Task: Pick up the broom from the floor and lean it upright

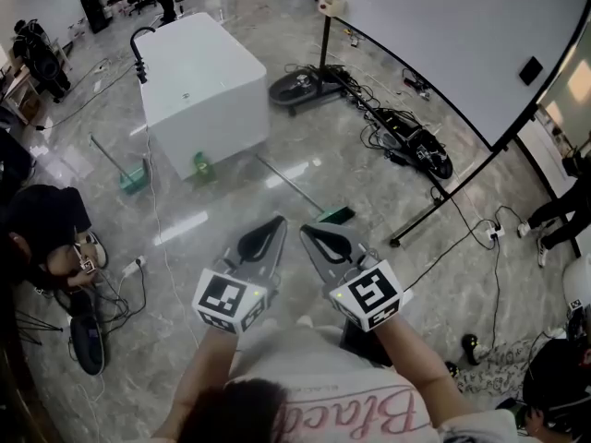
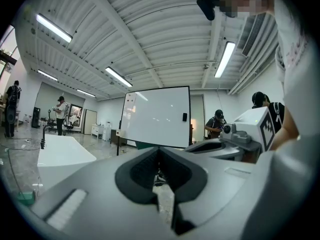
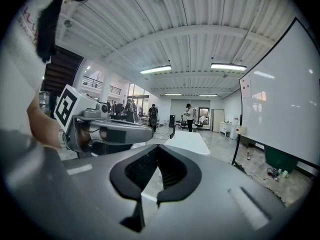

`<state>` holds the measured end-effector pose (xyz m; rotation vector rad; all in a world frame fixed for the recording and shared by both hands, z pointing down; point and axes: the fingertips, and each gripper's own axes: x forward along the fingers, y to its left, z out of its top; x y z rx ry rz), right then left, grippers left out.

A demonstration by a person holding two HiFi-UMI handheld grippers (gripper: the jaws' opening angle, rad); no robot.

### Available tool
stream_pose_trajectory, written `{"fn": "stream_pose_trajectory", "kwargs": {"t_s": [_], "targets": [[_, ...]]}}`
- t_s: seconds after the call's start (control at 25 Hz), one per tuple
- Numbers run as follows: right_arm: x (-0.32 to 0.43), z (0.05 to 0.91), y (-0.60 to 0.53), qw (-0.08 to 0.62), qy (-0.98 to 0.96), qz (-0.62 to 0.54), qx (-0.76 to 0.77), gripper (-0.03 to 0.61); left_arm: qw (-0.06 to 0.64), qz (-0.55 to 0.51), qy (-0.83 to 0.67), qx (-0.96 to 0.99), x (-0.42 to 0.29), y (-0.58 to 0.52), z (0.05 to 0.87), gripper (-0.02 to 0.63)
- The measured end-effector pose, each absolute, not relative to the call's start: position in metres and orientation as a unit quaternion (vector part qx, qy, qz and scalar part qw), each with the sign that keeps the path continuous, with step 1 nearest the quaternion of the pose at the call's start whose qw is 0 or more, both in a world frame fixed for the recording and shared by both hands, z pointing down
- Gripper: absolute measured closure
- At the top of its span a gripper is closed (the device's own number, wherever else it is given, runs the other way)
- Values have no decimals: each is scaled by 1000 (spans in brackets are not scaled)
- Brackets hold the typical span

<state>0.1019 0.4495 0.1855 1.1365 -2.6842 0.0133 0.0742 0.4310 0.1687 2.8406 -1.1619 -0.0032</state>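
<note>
Lying flat on the glossy floor [image 1: 388, 275], the broom [image 1: 294, 185] is just ahead of the two grippers in the head view, not yet lifted. Its green head [image 1: 337, 216] sits close beyond the tips of the right gripper [image 1: 306, 229], and its thin handle runs diagonally away and to the left, toward the white block-shaped unit [image 1: 199, 77]. The long axis therefore slants across the line in which both grippers point, and the right gripper is the nearer one to the head end, while the left gripper [image 1: 280, 220] looks about as near to the lower handle. Both claws are pressed together at the tips with nothing between the pads, as each gripper view shows along its own jaws; they would have to open before either could take the handle. The white unit carries a black faucet [image 1: 138, 52], and its top looks closed, so nothing can be seen inside it. To its left a green, long-handled dustpan [image 1: 134, 179], as it appears, rests on the floor; whether it holds anything is too small to tell. A whiteboard [image 1: 443, 44] on a stand and loose cables [image 1: 397, 127] lie off to the right.
</note>
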Motion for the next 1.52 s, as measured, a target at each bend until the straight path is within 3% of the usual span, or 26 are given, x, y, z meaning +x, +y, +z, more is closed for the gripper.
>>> {"fn": "stream_pose_trajectory", "kwargs": {"t_s": [0.76,1.52], "targets": [[118,213,434,127,-921,40,367,577,55,17,-431,900,62,411,188,614],[66,242,243,153,-907,69,387,577,93,35,-408,908,11,229,228,614]]}}
